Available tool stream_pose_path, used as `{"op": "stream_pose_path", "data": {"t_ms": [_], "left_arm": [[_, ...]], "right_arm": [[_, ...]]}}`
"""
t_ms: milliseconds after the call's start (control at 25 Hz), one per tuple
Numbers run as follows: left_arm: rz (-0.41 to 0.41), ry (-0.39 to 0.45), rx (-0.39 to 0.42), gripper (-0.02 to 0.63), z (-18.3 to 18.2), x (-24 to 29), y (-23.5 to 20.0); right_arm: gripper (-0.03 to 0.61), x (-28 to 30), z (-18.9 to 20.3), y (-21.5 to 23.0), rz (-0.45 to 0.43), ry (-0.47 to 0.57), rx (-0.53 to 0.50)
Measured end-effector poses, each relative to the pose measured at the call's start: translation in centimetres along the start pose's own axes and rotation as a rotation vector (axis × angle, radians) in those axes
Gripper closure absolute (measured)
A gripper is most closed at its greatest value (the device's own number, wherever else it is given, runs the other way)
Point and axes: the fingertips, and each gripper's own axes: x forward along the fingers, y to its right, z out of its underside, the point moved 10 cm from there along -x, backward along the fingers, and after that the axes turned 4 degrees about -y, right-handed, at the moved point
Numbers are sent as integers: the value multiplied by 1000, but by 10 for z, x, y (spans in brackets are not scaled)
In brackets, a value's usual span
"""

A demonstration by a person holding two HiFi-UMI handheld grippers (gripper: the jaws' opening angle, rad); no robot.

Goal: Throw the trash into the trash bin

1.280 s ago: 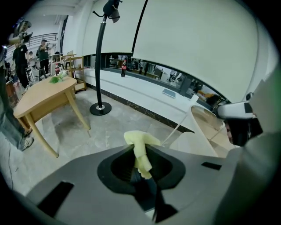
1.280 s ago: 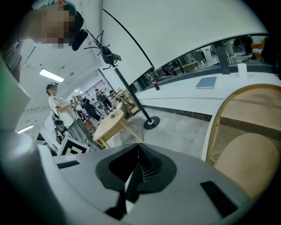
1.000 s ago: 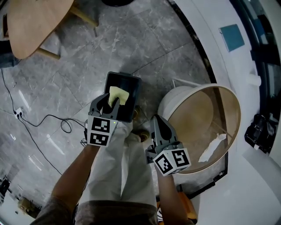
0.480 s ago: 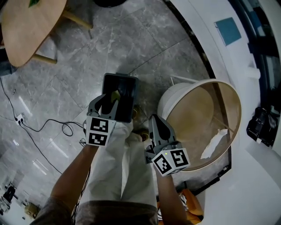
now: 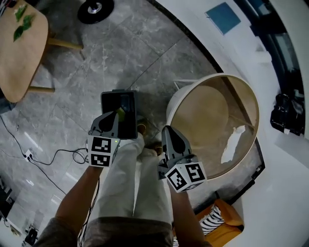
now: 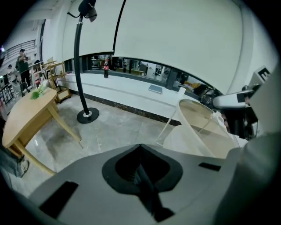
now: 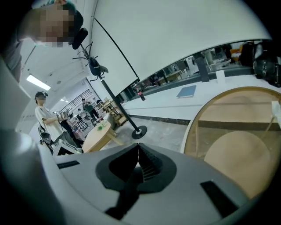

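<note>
Grey marble floor [image 5: 72, 96] fills the head view, with the person's pale-trousered legs [image 5: 130, 183] nearest; just past the knees the left gripper [image 5: 116, 115] hangs over the near edge of the black trash bin [image 5: 129, 108], its jaws having just been closing and now pressed together with nothing between them; the yellowish trash [image 5: 121, 115] shows inside the bin, right at that gripper's tips, though whether it touches them I cannot tell; to the right, the right gripper [image 5: 168, 129] points toward the round white tub [image 5: 179, 103], its jaws likewise together and empty, clear of the tub's rim; a white scrap of paper [image 5: 232, 144] lies on the tub's wood-coloured inside; a black cable [image 5: 58, 153] snakes over the floor to the left; farther off stand a wooden table [image 5: 19, 58] with green leaves [image 5: 21, 21] on it and a black round stand base [image 5: 95, 8]; beyond curves a white counter [image 5: 198, 21] bearing a blue pad [image 5: 223, 17]
</note>
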Motion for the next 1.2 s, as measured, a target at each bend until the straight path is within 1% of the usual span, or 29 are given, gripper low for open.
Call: {"op": "stream_pose_path", "data": {"t_ms": [320, 480, 600, 840, 960, 1080, 1200], "left_arm": [[56, -17, 82, 595, -37, -3, 24], [86, -3, 134, 595, -57, 0, 47], [120, 8, 177, 595, -71, 5, 74], [219, 24, 268, 595, -97, 20, 158], [288, 23, 327, 595, -105, 29, 208], [361, 23, 401, 595, -111, 36, 259], [420, 22, 456, 595, -111, 43, 312]], "right_arm": [[560, -39, -18, 12, 84, 113, 70], [560, -60, -11, 24, 122, 155, 132], [560, -78, -5, 37, 150, 176, 166], [560, -134, 4, 84, 237, 243, 235], [560, -166, 12, 108, 296, 286, 271], [560, -199, 24, 131, 361, 341, 320], [560, -235, 38, 154, 419, 384, 362]]}}
